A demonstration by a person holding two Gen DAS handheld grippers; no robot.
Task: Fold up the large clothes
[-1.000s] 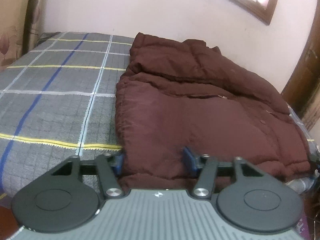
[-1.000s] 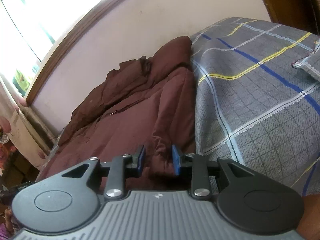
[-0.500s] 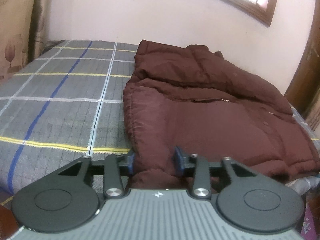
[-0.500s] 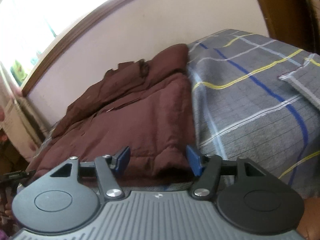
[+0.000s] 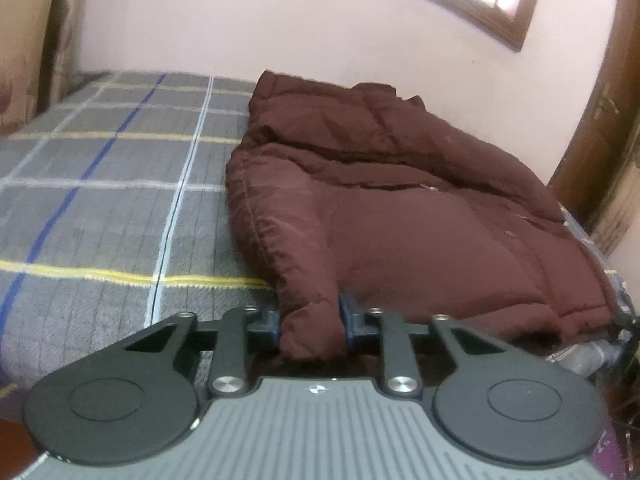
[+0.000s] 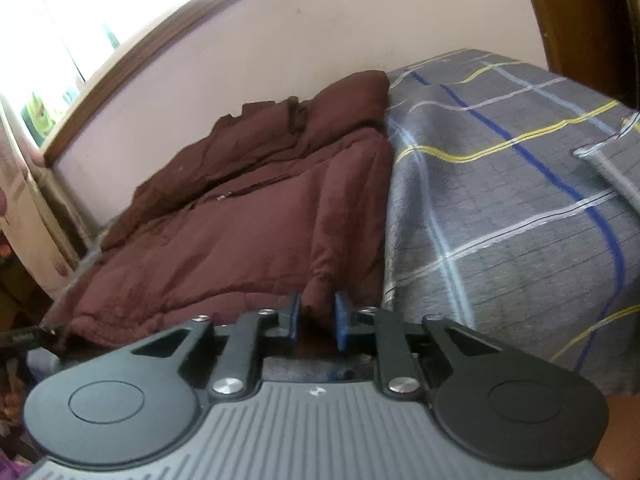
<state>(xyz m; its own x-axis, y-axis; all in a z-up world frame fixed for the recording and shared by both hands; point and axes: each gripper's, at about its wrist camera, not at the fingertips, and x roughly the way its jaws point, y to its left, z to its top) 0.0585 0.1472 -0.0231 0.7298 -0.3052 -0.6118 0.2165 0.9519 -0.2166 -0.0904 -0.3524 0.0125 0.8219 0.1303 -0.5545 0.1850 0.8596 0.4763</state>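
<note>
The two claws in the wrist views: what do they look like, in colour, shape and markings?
The left claw and right claw look alike: blue finger pads on black link bars with silver bolts, two round black discs, and a grey ribbed body bearing a small white logo. No cables or sleeves show.

A bed is covered by a grey plaid bedspread [image 5: 100, 208] crossed by white, yellow and blue lines. Behind it, a pale pink plastered wall [image 5: 280, 28] is seen, and the bed is set against it. A window with a dark brown wooden frame [image 5: 516, 20] is set high in that wall, and strong daylight is admitted through it; in the right wrist view the glass [image 6: 60, 12] is washed out to white, with a little green visible at its lower corner. A beige patterned curtain [image 5: 24, 60] is hung at the far end of the bed. A dark brown wooden door frame [image 5: 596, 120] is seen at the other end.
</note>
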